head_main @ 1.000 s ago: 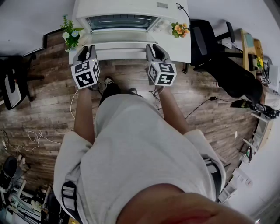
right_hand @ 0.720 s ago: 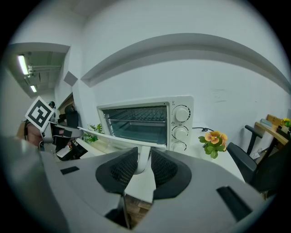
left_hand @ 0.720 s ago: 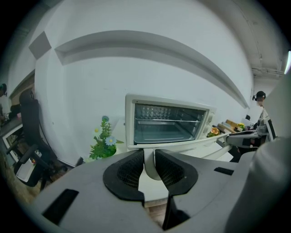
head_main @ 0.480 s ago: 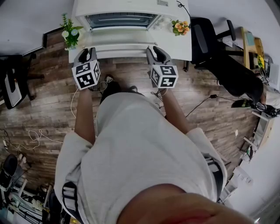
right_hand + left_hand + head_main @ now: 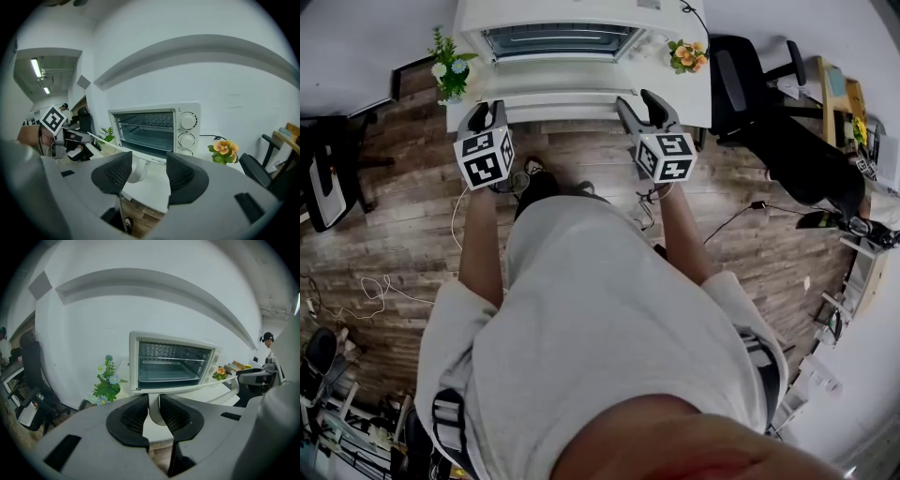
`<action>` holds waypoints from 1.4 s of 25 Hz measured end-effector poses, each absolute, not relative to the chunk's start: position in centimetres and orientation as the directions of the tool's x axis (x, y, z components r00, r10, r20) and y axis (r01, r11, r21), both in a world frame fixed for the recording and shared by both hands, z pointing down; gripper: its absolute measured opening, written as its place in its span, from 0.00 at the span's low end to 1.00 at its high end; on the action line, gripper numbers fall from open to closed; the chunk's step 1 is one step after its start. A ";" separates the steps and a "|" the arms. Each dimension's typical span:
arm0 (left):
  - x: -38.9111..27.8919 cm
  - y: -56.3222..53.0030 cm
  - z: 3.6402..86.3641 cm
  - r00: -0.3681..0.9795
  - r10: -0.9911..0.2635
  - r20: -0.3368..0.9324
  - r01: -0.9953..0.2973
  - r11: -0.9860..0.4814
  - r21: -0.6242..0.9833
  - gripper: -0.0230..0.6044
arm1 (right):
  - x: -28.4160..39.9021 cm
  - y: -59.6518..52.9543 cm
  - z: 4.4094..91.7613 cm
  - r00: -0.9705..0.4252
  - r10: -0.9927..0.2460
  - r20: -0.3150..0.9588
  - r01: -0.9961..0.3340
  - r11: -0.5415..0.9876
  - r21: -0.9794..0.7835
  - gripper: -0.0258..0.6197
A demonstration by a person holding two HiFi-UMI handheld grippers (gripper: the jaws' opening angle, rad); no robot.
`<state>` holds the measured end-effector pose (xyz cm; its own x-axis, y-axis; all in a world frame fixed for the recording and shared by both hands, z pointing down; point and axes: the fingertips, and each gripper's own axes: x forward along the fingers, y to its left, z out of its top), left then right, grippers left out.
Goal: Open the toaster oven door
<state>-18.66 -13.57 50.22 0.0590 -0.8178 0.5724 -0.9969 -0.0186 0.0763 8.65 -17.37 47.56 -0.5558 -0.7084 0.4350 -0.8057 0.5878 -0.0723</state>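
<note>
The white toaster oven (image 5: 558, 19) stands on a white table (image 5: 684, 98) with its glass door (image 5: 558, 82) folded down flat toward me. My left gripper (image 5: 484, 114) is shut on the left end of the door handle (image 5: 154, 409), whose white bracket is pinched between its pads. My right gripper (image 5: 643, 103) is at the handle's right end with its jaws opening. In the right gripper view the handle bracket (image 5: 136, 169) shows in the gap close to the left pad, with no pad pressing on it. The open oven cavity (image 5: 147, 129) and wire rack are visible.
A pot of blue and white flowers (image 5: 448, 70) stands at the table's left end and orange flowers (image 5: 684, 56) at the right. A black office chair (image 5: 741, 84) is beside the table on the right. Cables lie on the wooden floor (image 5: 384, 244).
My right gripper's jaws have spread wide, let go of the handle's right end, and shifted a little to the right. The left gripper keeps its grip and has not moved.
</note>
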 end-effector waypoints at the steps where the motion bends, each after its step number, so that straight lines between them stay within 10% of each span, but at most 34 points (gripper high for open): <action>1: -18.6 -13.5 50.3 0.060 -0.816 0.575 -0.997 -0.019 0.076 0.19 | 8.4 -17.5 47.6 -0.564 -0.699 0.440 -0.798 0.599 -0.073 0.39; 35: -19.1 -11.5 50.9 0.080 -0.818 0.570 -0.997 -0.063 0.049 0.34 | 7.9 -16.7 48.9 -0.580 -0.679 0.451 -0.777 0.627 -0.055 0.38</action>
<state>-19.12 -11.48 50.90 0.0796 -0.8178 0.5700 -0.9968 -0.0627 0.0492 7.88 -16.72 48.94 -0.5797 -0.6787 0.4509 -0.7770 0.6270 -0.0552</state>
